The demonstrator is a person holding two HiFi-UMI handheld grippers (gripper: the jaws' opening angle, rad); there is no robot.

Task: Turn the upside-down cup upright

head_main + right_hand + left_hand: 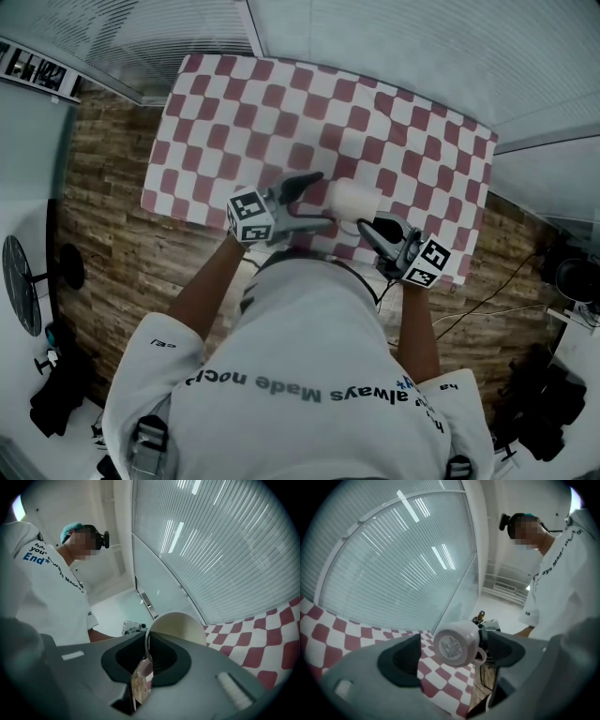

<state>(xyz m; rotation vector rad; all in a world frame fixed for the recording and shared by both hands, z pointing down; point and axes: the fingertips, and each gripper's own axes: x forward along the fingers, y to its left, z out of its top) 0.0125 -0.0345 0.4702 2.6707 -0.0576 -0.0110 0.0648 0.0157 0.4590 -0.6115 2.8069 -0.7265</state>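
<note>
A white cup [354, 200] hangs on its side above the near part of the red-and-white checked table [281, 103]. My right gripper [367, 228] is shut on its rim; in the right gripper view the thin cup [180, 627] wall is pinched between the dark pads of the right gripper [149, 656]. The left gripper [322, 200] stands open at the cup's base end. In the left gripper view the cup [454, 644] shows its base, with the handle at lower right, and the left gripper [453, 656] has its jaws spread wide on either side.
The table's near edge lies just below both grippers, with wooden floor [112, 234] around it. Window blinds [422, 47] run behind the table. A fan [19, 286] stands at the left, and cables [487, 300] and dark gear lie on the floor at the right.
</note>
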